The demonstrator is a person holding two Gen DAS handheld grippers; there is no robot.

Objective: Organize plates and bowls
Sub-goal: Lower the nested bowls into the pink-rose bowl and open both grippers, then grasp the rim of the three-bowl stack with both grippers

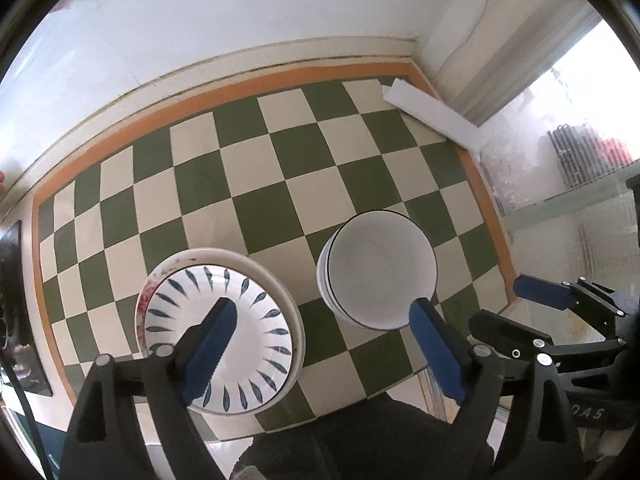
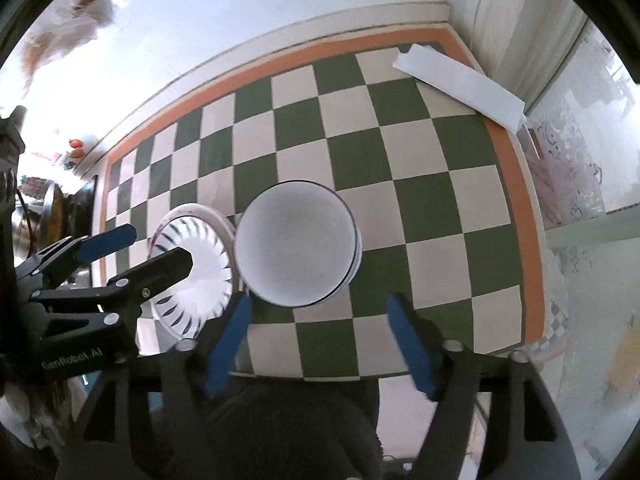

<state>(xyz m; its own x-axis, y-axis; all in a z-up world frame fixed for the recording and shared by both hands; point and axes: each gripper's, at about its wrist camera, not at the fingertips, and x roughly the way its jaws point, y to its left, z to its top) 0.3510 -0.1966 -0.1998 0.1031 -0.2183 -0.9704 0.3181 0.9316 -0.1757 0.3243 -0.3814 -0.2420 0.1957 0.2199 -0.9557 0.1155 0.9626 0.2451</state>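
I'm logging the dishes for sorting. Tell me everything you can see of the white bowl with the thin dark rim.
The white bowl is round and deep, glossy like glazed ceramic, plain inside with a thin dark line around its rim. It sits upright and empty, nested on top of at least one similar bowl, whose edges show beneath it. The stack stands on the green-and-cream checkered tablecloth, right of the leaf-patterned plate. Neither hand-held gripper touches it.

Bright daylight enters from the window [image 1: 592, 92] at right, blown out white. Fisheye bending and dark vignette at edges. Right wrist view shows motion blur; left is sharper.
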